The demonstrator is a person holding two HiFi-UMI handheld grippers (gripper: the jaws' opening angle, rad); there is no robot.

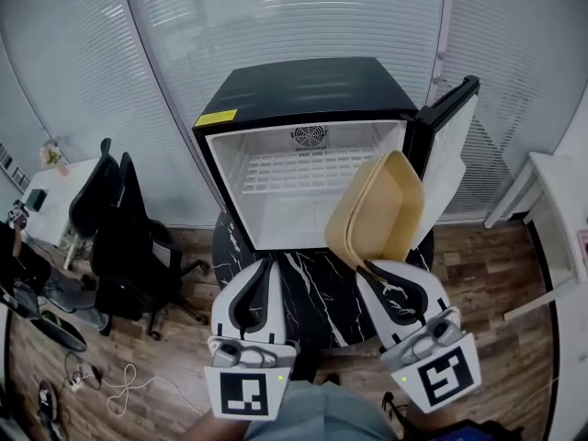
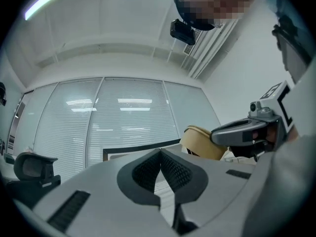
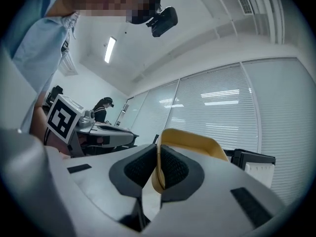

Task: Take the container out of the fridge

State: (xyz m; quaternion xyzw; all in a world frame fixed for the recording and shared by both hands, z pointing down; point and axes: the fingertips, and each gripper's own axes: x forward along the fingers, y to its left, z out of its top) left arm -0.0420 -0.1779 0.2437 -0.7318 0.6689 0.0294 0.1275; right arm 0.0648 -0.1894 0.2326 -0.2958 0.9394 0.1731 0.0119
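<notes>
A: Which step is in hand?

B: The container point(image 1: 377, 211) is held clear of the fridge point(image 1: 303, 90), tilted on edge, just in front of the open compartment and above the bench point(image 1: 308, 292). Its rim is pinched by the right tongs point(image 3: 158, 164). The taking-out is judged as good as done, with only the setting down left.

A: And the left tongs?

B: The left tongs point(image 2: 160, 174) are pressed together with nothing between them, and are held low beside the right pair.

A: What is called for next?

B: Probably the container should be levelled and lowered onto the marble in front of the fridge. The grip should be kept firm, since only a thin rim is held and a slip could be expected. The door point(image 1: 450, 145) stands open, and nothing is seen on the wire shelf point(image 1: 303, 168).

A: The surroundings?

B: The fridge is carried by a dark marbled bench on a wooden floor point(image 1: 487, 274). Slatted blinds point(image 1: 276, 16) are seen behind glass, and black office chairs point(image 1: 115, 219) at the left.
</notes>
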